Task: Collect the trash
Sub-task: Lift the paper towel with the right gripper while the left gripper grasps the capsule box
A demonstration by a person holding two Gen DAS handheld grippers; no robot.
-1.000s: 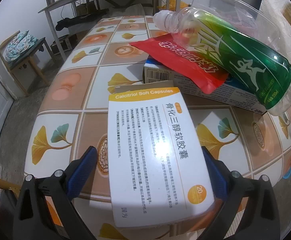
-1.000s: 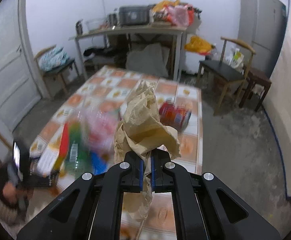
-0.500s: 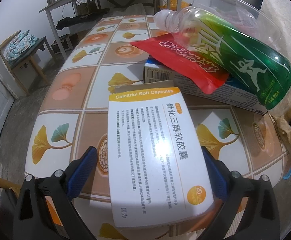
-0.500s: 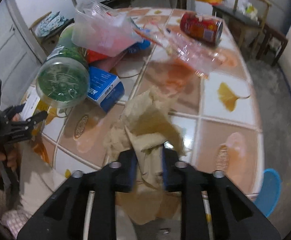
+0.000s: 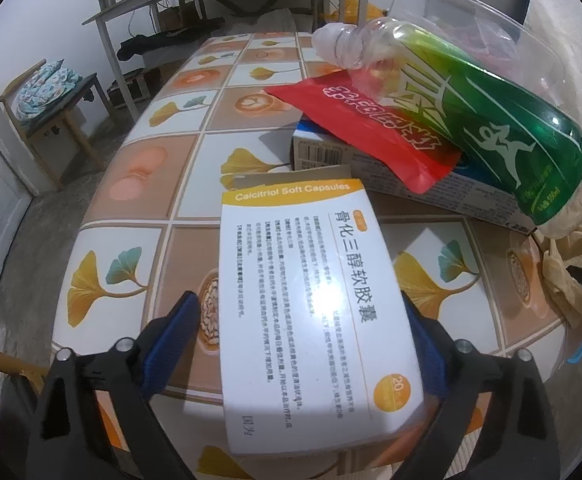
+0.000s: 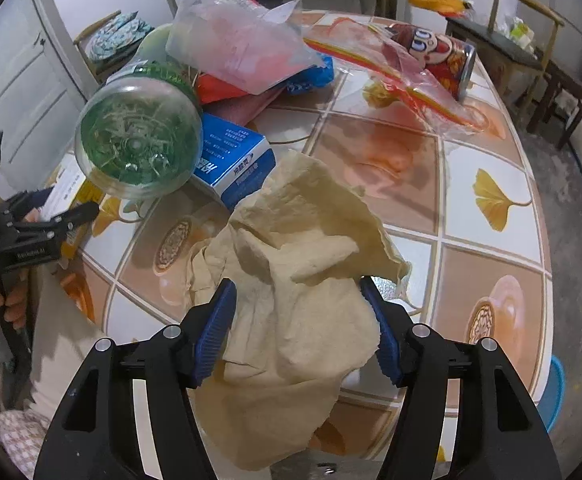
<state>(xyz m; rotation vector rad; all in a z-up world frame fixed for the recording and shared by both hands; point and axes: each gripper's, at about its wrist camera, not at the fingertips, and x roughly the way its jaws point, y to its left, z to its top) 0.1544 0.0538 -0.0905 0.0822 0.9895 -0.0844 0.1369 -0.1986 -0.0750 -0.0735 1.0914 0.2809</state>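
My left gripper point(image 5: 303, 332) is shut on a white and orange capsule box point(image 5: 307, 292), held just above the near edge of the tiled table point(image 5: 151, 160). Beyond it a green plastic bottle point(image 5: 487, 124) lies on a red packet point(image 5: 375, 124) and a blue and white carton point(image 5: 375, 168). My right gripper point(image 6: 299, 320) is open, its jaws wide apart, with a crumpled beige paper tissue point(image 6: 295, 292) lying loose between them at the table's near edge. The tissue also shows in the left wrist view point(image 5: 571, 276).
In the right wrist view the bottle's base point(image 6: 139, 136), the blue carton point(image 6: 235, 164), a clear pink plastic bag point(image 6: 239, 48), a striped wrapper point(image 6: 395, 68) and a red snack can point(image 6: 439, 56) crowd the table's far half. Chairs point(image 6: 511, 40) and a bench stand around.
My right gripper has come down to the table's near edge and opened, letting go of the tissue. The left gripper with its box has stayed still.
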